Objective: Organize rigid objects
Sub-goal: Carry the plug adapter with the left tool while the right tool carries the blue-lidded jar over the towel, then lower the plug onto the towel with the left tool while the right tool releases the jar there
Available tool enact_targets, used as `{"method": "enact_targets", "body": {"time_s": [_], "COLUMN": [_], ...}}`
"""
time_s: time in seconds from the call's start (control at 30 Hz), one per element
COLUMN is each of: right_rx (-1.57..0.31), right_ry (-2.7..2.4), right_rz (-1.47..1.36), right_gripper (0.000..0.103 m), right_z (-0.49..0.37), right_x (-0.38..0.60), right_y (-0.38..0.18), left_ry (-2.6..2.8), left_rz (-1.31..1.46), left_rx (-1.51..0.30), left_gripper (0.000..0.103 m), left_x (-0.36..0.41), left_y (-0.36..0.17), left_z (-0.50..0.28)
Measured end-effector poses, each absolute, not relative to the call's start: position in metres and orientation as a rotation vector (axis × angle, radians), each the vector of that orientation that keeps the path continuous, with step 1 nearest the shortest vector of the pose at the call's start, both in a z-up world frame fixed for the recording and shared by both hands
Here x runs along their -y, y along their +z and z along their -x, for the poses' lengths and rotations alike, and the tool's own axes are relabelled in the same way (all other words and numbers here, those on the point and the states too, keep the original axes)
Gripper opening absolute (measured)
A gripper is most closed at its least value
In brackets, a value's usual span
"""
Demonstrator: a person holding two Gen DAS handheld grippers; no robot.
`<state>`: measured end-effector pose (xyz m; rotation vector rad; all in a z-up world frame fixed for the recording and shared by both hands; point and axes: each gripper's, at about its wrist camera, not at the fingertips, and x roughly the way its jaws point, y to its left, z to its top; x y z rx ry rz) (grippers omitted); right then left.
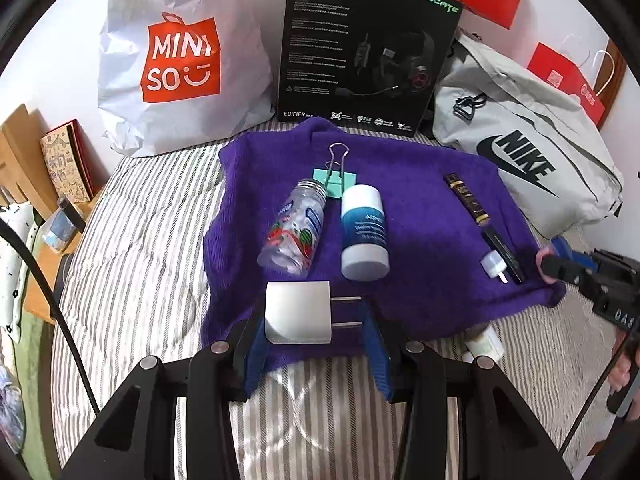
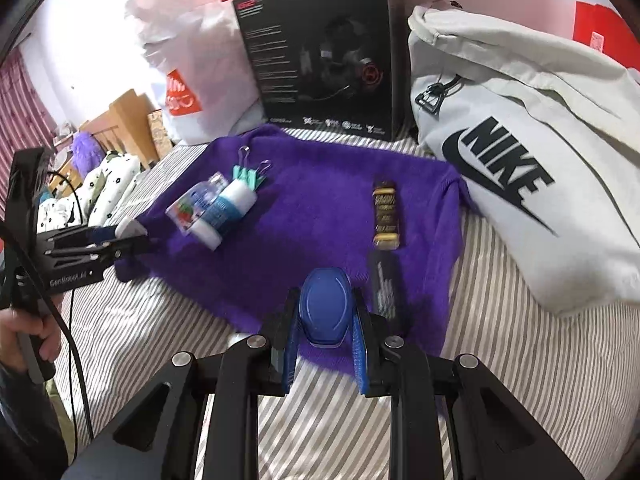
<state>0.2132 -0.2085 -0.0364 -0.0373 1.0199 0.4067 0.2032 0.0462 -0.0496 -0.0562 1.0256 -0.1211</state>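
- Holding a white wall charger, the left gripper hovered over the near left corner of the purple towel, clamped on the charger with its prongs pointing right.
- The right gripper was clamped on a blue oval object above the towel's near edge.
- Ahead of the charger, a clear printed bottle and a white-and-blue bottle lay side by side, long axes running away toward a teal binder clip.
- Near the towel's right edge a dark gold-banded tube lay lengthwise, closer to the right gripper.
- The towel lay on a striped bed, with bags and a headset box at its far edge.
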Motion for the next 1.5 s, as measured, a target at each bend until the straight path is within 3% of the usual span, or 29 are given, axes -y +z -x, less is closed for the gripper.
{"method": "enact_targets", "body": {"time_s": [0.47,1.2,1.33,1.5], "right_rx": [-1.070,-1.127,-1.100,-1.077], "right_ry": [0.407,0.394,0.406,0.394], "right_rz": [0.094,0.166,0.167,0.157], "right_gripper": [0.023,0.024,0.057,0.057], "right_z": [-0.294,-0.301,-0.295,-0.286], "right_x": [0.177,0.164,0.163,0.170], "right_y": [-0.070,-0.098,-0.095,-0.084], "left_ry": [-0.115,-0.137,-0.136,-0.128], "left_rz": [0.060,0.053,0.035,0.006], "left_rx": [-1.061,-1.086,-1.100,-1.125], "left_gripper": [0.041,0.042,0.042,0.042], "left_x": [-0.051,-0.054,-0.050,-0.041], "left_y": [-0.066,-0.080,-0.084,-0.091], "left_z": [-0.230,-0.244,-0.246,-0.250]}}
